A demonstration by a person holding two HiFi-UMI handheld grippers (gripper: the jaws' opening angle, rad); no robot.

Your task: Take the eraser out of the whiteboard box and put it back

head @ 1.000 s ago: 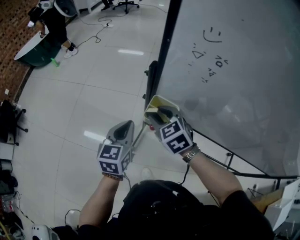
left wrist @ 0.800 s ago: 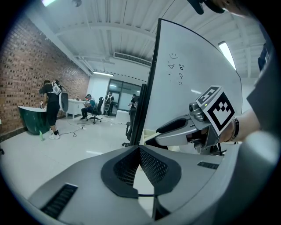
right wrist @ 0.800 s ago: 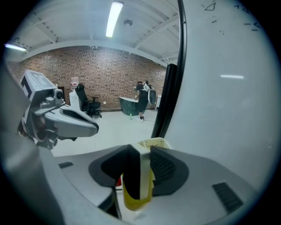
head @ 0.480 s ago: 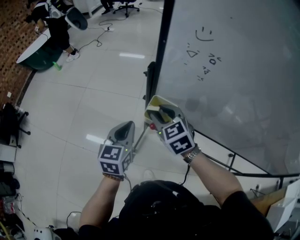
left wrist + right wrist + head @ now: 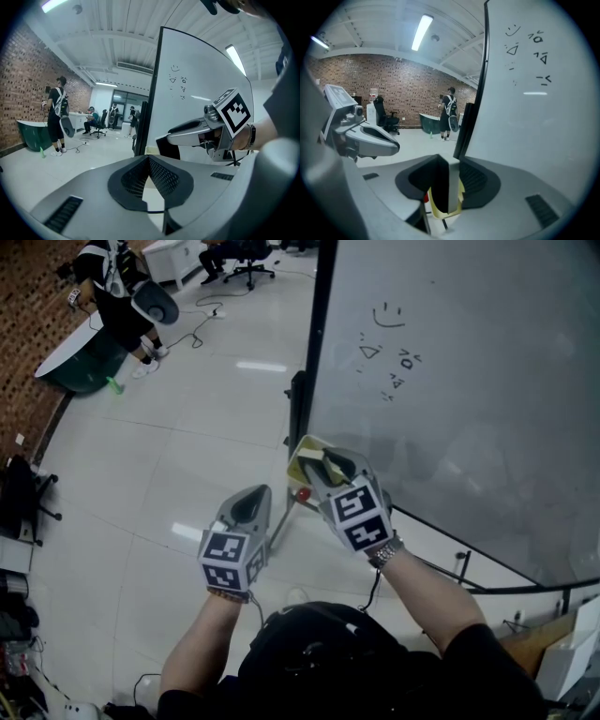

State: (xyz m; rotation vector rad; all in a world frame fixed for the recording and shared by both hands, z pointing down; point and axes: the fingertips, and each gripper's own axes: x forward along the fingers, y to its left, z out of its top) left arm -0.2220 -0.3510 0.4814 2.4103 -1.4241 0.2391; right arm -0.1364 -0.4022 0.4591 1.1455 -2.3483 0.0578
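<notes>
Head view: the right claw, held in the person's right hand, reaches to the lower left corner of the large white whiteboard. Between its jaws stands the block-shaped whiteboard eraser, black on one face and pale grey on the other. The jaws are closing, and both pads lie against the eraser's sides. The eraser sits over the opening of the small pale-yellow open-topped box fixed at the board's black edge frame. Whether its lower end is clear of the box rim cannot be told. A small red knob lies just below the box.

Right gripper view: the eraser fills the gap of the right claw, with the yellow box showing beneath it.

The left claw hangs beside and below the right one, apart from the box. In the left gripper view its jaws meet with nothing between them.

Marker sketches, among them a smiling face, occupy the upper board. The floor is glossy white tile.
</notes>
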